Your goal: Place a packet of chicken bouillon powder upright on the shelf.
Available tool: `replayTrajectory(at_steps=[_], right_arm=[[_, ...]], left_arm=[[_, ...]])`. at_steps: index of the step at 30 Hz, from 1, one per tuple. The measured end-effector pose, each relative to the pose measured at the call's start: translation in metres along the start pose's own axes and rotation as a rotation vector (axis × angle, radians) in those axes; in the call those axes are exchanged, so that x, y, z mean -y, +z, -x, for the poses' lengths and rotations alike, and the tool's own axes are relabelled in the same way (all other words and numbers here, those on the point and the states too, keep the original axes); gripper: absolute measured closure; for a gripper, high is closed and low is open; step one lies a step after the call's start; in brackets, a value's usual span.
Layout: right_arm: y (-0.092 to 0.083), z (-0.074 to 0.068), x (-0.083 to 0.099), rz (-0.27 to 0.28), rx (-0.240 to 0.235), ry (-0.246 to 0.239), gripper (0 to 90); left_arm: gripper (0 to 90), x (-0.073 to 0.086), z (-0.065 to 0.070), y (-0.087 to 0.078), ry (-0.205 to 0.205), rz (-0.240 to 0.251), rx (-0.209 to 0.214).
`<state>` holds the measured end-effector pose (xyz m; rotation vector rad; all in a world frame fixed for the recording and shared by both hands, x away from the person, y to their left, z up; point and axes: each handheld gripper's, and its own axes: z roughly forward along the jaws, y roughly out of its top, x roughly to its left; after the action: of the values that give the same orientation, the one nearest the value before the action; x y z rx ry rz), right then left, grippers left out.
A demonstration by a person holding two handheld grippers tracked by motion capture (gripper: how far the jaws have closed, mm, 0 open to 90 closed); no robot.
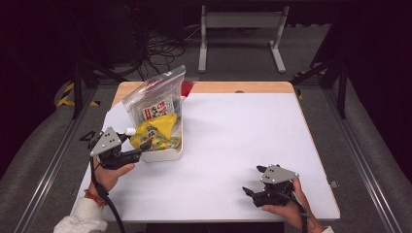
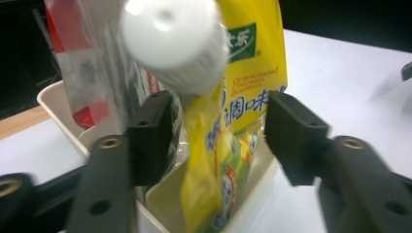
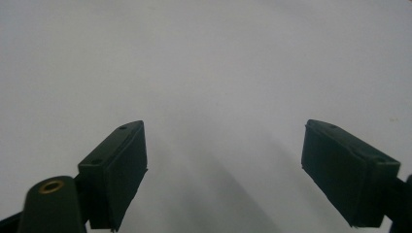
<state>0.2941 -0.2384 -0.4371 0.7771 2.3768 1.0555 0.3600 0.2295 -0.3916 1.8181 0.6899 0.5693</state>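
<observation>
A yellow spouted pouch (image 1: 156, 130) with a white cap (image 1: 130, 131) stands in a white tub (image 1: 167, 156) at the table's left. Behind it in the tub leans a clear zip bag (image 1: 156, 93) with a red and white packet inside. My left gripper (image 1: 141, 148) is at the tub's near left corner. In the left gripper view it (image 2: 218, 121) is open, with the yellow pouch (image 2: 243, 73) between the jaws below the white cap (image 2: 172, 43) and neither pad pressing on it. My right gripper (image 1: 253, 179) rests open at the front right, and its view (image 3: 223, 160) has bare table between the jaws.
A white sheet (image 1: 233, 145) covers the wooden table, with a strip of wood bare at the far edge. The tub's rim (image 2: 58, 104) and the clear bag (image 2: 92, 73) lie to the left of my left jaws. Cables and a metal frame lie on the floor beyond.
</observation>
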Motion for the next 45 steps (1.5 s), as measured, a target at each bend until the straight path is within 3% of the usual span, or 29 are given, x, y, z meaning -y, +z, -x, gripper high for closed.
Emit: replayTrajectory(at_steps=[3,4,10,14,22,29,34,45], right_arm=[[-0.004,0.003,-0.002,0.018,0.003,0.009,16.6],[-0.004,0.003,-0.002,0.021,0.005,0.007,16.6],[-0.006,0.008,-0.002,0.021,0.025,0.003,16.6],[-0.007,0.008,-0.002,0.023,0.029,-0.004,16.6],[-0.007,0.009,-0.002,0.023,0.037,-0.007,16.6],[-0.008,0.01,-0.002,0.023,0.035,-0.007,16.6],[-0.008,0.01,-0.002,0.024,0.033,-0.005,16.5],[-0.009,0.011,-0.002,0.026,0.04,-0.006,16.5]], left_arm=[[29.2,0.0,0.005,-0.003,-0.005,0.008,-0.031],[27.9,0.0,0.008,-0.004,0.01,-0.001,-0.05],[20.5,0.0,0.016,-0.012,0.02,0.014,-0.052],[18.7,-0.003,0.021,-0.017,0.014,0.031,-0.052],[14.5,0.001,0.03,-0.026,0.014,0.018,-0.056],[13.0,0.005,0.036,-0.031,0.026,-0.014,-0.075],[12.6,0.013,0.039,-0.036,0.012,-0.036,-0.074],[13.4,0.017,0.057,-0.033,0.057,-0.053,-0.045]])
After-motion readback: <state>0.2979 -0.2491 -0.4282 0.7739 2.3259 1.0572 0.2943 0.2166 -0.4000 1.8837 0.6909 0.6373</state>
